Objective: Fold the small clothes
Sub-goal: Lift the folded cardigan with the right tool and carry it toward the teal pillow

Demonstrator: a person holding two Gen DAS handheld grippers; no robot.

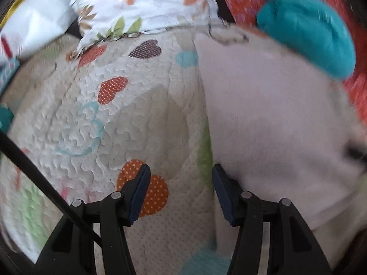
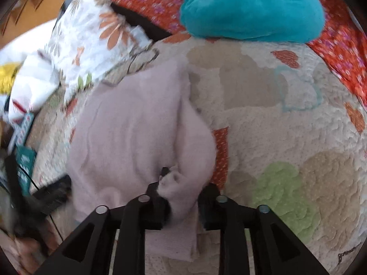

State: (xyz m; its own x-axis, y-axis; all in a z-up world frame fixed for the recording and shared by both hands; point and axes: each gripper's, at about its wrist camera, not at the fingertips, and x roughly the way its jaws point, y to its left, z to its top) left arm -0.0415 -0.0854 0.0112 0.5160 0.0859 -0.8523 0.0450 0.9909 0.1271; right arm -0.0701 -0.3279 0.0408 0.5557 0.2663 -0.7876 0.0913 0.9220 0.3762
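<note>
A small pale pink garment (image 1: pixel 270 119) lies on a quilted bed cover (image 1: pixel 128 123) with hearts. In the left wrist view my left gripper (image 1: pixel 181 183) is open and empty, just left of the garment's edge, its right finger touching the cloth. In the right wrist view the same pink garment (image 2: pixel 128 135) is bunched between the fingers of my right gripper (image 2: pixel 181 190), which is closed on a fold of it and lifts it slightly. A teal garment (image 2: pixel 250 9) lies at the far side, also seen in the left wrist view (image 1: pixel 307 34).
A white floral cloth (image 2: pixel 91 41) lies at the far left, also in the left wrist view (image 1: pixel 142 4). A red patterned fabric (image 2: pixel 339 52) lies under the teal garment. A black cable (image 1: pixel 43 183) crosses the left. The quilt (image 2: pixel 286 137) extends right.
</note>
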